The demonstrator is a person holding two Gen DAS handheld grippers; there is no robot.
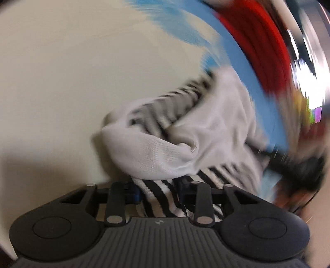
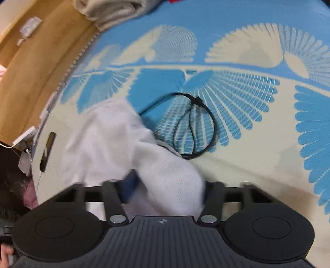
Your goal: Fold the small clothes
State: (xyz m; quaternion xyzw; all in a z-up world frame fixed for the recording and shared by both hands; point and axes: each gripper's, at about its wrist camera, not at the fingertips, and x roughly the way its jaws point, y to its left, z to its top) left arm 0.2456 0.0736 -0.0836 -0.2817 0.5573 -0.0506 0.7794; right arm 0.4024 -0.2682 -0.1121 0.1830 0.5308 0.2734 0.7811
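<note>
In the left wrist view a white sock with black stripes is bunched in front of my left gripper, whose jaws are shut on its striped cuff. The view is blurred by motion. In the right wrist view my right gripper is shut on the white end of the sock, which drapes up and left over the bedsheet. The fingertips of both grippers are mostly hidden by cloth.
The blue and cream patterned bedsheet covers the bed. A coiled black cable lies just beyond the sock. A folded beige towel sits at the far edge. A phone lies at the bed's left edge, beside wooden floor. Something red is at upper right.
</note>
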